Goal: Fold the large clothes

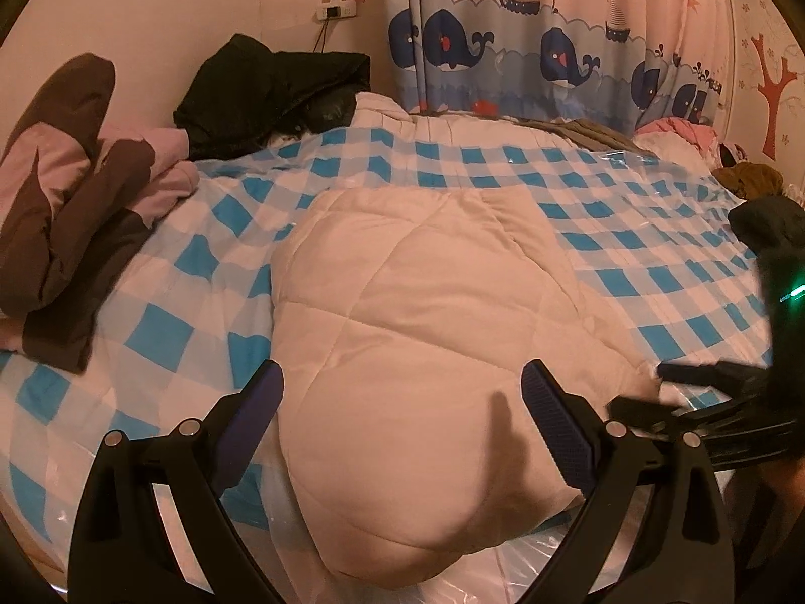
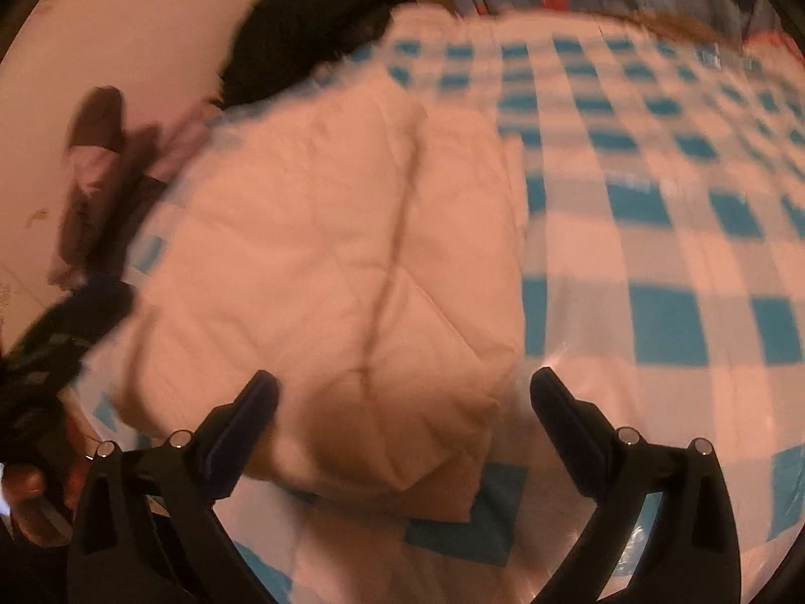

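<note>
A cream quilted padded garment (image 1: 417,312) lies folded in a thick bundle on the blue-and-white checked bed cover (image 1: 166,332). It also shows in the right wrist view (image 2: 322,251), blurred. My left gripper (image 1: 402,377) is open and empty, its jaws spread above the near end of the bundle. My right gripper (image 2: 402,387) is open and empty over the bundle's near right corner. The right gripper also shows in the left wrist view (image 1: 704,392) at the right edge, beside the bundle.
A brown and pink garment (image 1: 75,186) is heaped at the left by the wall. A black garment (image 1: 271,90) lies at the back left. A whale-print curtain (image 1: 543,45) hangs behind. More clothes (image 1: 754,181) sit at the far right.
</note>
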### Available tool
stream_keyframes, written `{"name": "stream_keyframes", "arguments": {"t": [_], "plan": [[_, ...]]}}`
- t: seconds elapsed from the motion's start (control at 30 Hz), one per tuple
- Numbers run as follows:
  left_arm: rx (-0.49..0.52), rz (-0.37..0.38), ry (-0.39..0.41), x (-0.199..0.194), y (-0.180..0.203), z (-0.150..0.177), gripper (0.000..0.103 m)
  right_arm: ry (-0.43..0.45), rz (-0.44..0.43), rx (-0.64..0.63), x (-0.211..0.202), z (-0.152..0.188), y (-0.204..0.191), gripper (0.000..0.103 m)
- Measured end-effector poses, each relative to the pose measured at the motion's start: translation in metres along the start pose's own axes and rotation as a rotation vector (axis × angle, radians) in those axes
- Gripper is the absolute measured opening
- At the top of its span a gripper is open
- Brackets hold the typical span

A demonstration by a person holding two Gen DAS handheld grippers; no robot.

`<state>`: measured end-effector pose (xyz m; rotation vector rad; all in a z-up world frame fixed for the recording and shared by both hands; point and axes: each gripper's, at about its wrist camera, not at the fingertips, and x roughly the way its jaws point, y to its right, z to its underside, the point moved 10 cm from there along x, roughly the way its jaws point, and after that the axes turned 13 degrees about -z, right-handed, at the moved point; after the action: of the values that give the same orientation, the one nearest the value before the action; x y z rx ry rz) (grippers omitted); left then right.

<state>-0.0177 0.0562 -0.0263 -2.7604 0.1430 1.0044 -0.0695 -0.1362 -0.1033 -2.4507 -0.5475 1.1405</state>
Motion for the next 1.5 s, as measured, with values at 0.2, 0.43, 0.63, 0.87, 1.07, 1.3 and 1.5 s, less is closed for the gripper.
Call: {"name": "stream_keyframes", "arguments": {"t": [0.2, 0.43, 0.63, 0.87, 1.07, 1.3, 1.5], "plan": [[-0.016, -0.006, 0.021, -0.010, -0.003, -0.006, 0.092, 0.093, -0.004, -0.066, -0.021, -0.022, -0.029, 0.096], [-0.041, -0.025, 0.025, -0.021, -0.012, -0.010, 0.092, 0.080, 0.045, -0.059, -0.025, -0.015, -0.034, 0.096], [-0.057, -0.022, -0.090, -0.008, -0.018, 0.001, 0.092, 0.017, 0.087, 0.003, -0.023, -0.005, -0.035, 0.096], [-0.070, -0.021, -0.108, -0.012, -0.024, 0.003, 0.092, 0.046, 0.192, -0.072, -0.040, -0.017, -0.054, 0.096], [-0.066, -0.016, -0.123, -0.015, -0.023, 0.004, 0.092, 0.035, 0.203, -0.074, -0.042, -0.015, -0.057, 0.096], [-0.065, -0.015, -0.127, -0.016, -0.023, 0.005, 0.092, 0.020, 0.217, -0.072, -0.041, -0.013, -0.054, 0.096], [-0.057, -0.014, -0.133, -0.015, -0.021, 0.005, 0.092, 0.007, 0.222, -0.079, -0.037, -0.012, -0.055, 0.096]]}}
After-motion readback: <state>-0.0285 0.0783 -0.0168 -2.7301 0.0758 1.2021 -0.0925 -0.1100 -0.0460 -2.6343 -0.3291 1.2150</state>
